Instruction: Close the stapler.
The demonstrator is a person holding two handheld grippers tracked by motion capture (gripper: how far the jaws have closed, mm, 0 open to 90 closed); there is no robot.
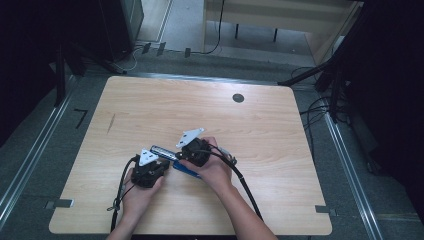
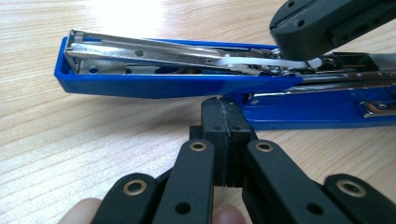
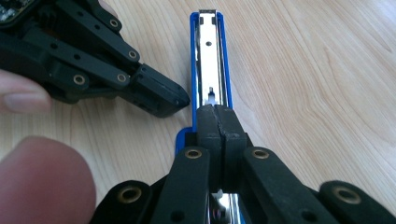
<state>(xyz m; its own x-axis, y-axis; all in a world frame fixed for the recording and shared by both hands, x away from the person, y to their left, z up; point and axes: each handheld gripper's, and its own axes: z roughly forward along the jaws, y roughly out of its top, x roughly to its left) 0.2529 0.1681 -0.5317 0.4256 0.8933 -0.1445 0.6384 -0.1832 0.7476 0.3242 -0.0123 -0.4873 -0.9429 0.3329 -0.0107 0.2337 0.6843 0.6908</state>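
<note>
A blue stapler (image 2: 163, 86) lies opened on the wooden table, its silver staple channel (image 3: 208, 51) facing up. In the high view the stapler (image 1: 186, 172) sits between both hands near the table's front middle. My left gripper (image 2: 226, 106) is shut with nothing between its jaws, and its tips touch the stapler's blue side. My right gripper (image 3: 216, 112) is also shut, its tips resting on the channel near the white pusher (image 2: 243, 59). The right gripper's jaw enters the left gripper view from the top right. From above, the left gripper (image 1: 166, 165) and right gripper (image 1: 181, 159) nearly meet.
The wooden table (image 1: 260, 135) has a round dark grommet (image 1: 238, 98) at the far right middle. Cables trail from both grippers toward the front edge. Metal rails and dark stands flank the table on the floor.
</note>
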